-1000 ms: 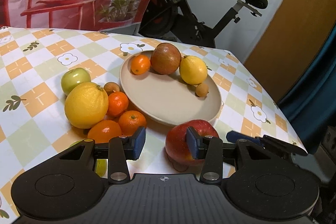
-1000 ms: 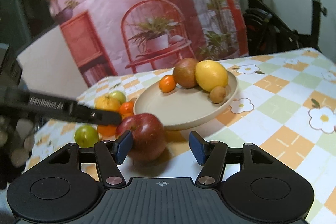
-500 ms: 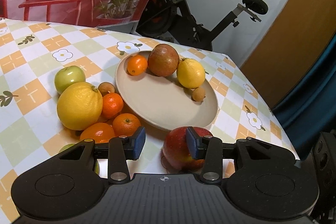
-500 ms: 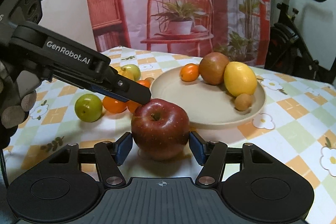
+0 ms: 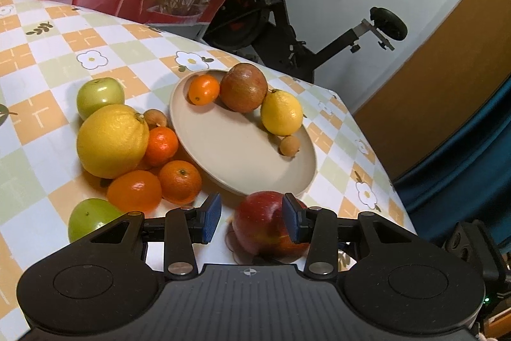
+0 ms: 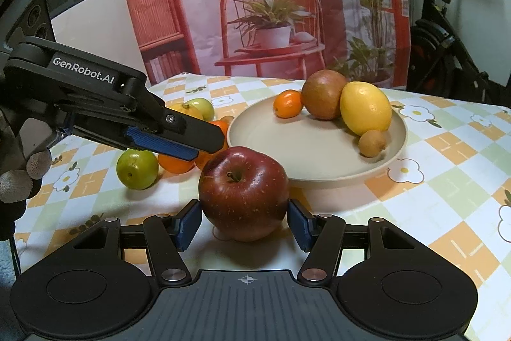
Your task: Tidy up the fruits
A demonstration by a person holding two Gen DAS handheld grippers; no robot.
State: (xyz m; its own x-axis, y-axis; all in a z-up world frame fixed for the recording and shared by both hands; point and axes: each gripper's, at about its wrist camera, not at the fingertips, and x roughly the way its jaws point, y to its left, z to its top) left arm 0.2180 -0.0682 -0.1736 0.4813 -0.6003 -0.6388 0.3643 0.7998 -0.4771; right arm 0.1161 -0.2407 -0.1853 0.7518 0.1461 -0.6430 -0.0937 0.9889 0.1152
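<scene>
Right gripper [image 6: 244, 224]: jaws part open around the red apple [image 6: 243, 192]; the blue pads [image 6: 188, 224] sit at the apple's two flanks, and whether they press on the skin I cannot tell.
Red apple: on the tablecloth [image 6: 447, 181], centred between the right gripper's fingers, stem up, just short of the plate's near rim.
Left gripper [image 5: 251, 221]: jaws part open and holding nothing; in its own view the apple lies ahead and below, mostly behind its right pad [image 5: 291, 221].
Left gripper seen from the right wrist: its fingers reach in from the left, tip just above and beside the apple's upper left shoulder; contact is unclear.
Plate [image 6: 255, 130]: beige, beyond the apple and a little to the right of the right gripper's line.
On the plate: a small orange [image 6: 288, 103], a brownish-red round fruit [image 6: 323, 94], a lemon [image 6: 365, 107] and a small brown fruit [image 6: 372, 143], grouped along the far and right side.
Loose fruit left of the plate: a large yellow citrus [image 5: 112, 140], three oranges [image 5: 180, 181], two green apples [image 5: 99, 96] and a small brown fruit [image 5: 155, 118], clustered ahead-left of the left gripper.
Person: gloved fingers [image 6: 22, 178] at the left gripper's handle, at the left edge of the right wrist view.
Behind the table: a printed backdrop [image 6: 271, 5] and an exercise bike [image 5: 287, 21].
</scene>
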